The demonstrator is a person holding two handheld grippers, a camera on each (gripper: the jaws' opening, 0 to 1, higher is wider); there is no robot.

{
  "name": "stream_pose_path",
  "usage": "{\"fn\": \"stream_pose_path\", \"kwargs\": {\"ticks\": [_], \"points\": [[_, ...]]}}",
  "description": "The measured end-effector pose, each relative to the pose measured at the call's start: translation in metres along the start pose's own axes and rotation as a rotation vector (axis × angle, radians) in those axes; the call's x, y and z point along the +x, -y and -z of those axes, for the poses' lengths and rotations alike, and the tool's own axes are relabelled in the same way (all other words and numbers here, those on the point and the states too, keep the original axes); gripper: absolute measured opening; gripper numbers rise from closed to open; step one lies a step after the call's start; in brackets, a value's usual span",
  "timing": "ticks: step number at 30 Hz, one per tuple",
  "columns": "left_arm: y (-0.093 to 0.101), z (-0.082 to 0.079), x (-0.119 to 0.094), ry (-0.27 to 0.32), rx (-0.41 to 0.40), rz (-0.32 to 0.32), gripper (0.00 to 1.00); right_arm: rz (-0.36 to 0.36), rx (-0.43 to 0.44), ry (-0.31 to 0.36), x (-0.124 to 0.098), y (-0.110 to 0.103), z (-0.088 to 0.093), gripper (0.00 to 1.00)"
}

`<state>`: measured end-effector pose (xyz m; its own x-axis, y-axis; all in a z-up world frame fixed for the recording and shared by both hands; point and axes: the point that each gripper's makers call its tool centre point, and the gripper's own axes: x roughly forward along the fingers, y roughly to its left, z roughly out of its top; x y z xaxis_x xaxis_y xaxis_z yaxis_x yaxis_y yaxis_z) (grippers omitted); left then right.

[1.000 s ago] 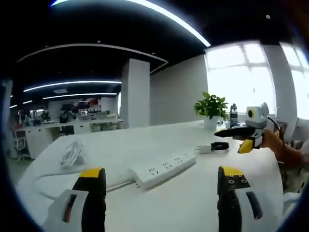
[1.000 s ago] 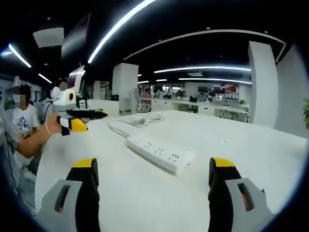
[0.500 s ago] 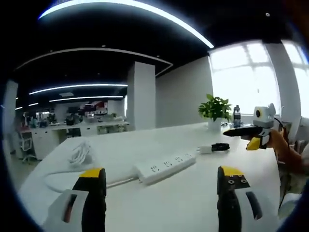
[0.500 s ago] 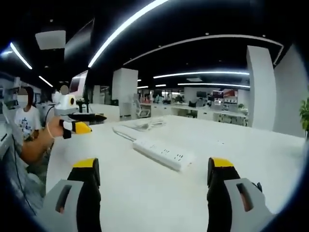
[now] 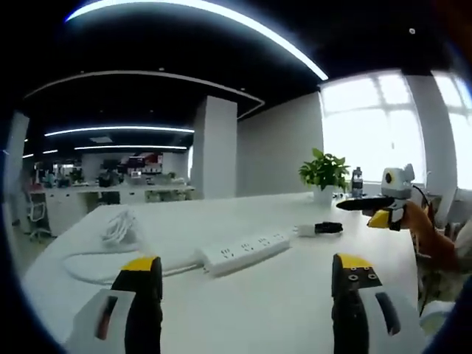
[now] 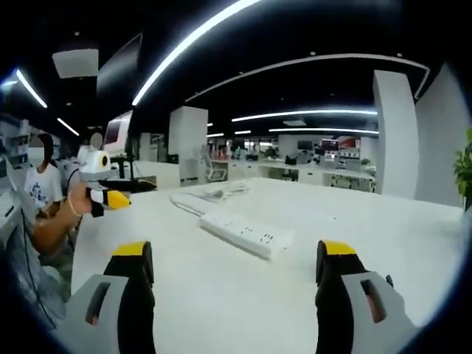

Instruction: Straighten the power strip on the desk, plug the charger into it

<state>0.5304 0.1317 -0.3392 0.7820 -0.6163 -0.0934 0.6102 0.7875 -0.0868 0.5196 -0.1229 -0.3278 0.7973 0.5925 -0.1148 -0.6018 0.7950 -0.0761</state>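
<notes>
in the left gripper view the left gripper (image 5: 247, 276) hovers over the near edge of the white desk (image 5: 280, 310), its yellow-tipped jaws spread wide with nothing between them. just beyond them the white power strip (image 5: 242, 251) lies flat on the desk at a slant, its cord (image 5: 96, 262) running off to the left into a loose coil (image 5: 118, 228). a little farther right, apart from the strip, lies the charger (image 5: 304, 230) with its dark cable (image 5: 328, 227). farther right the right gripper (image 5: 376, 210) is held above the desk edge, a potted plant (image 5: 323, 173) behind it near the window.

in the right gripper view the right gripper (image 6: 232, 273) also stands wide open and empty over the desk (image 6: 221, 302). the power strip (image 6: 247, 234) lies ahead, between the jaws. at far left a hand (image 6: 77, 203) holds the left gripper (image 6: 118, 198) off the desk's edge.
</notes>
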Motion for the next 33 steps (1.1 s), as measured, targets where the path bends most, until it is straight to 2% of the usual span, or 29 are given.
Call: {"fn": "stream_pose_path", "kwargs": {"ticks": [19,25,33], "points": [[0.002,0.011,-0.011,-0.01,-0.002,-0.009,0.97,0.05,0.041,0.005,-0.005,0.043,0.012,0.89],[0.003,0.011,-0.015,0.007,-0.022,-0.002,0.97,0.043,0.046,0.023,-0.005,0.051,0.012,0.87],[0.003,0.011,-0.018,0.017,-0.032,-0.014,0.97,0.068,0.052,0.018,-0.007,0.07,0.016,0.87]]}}
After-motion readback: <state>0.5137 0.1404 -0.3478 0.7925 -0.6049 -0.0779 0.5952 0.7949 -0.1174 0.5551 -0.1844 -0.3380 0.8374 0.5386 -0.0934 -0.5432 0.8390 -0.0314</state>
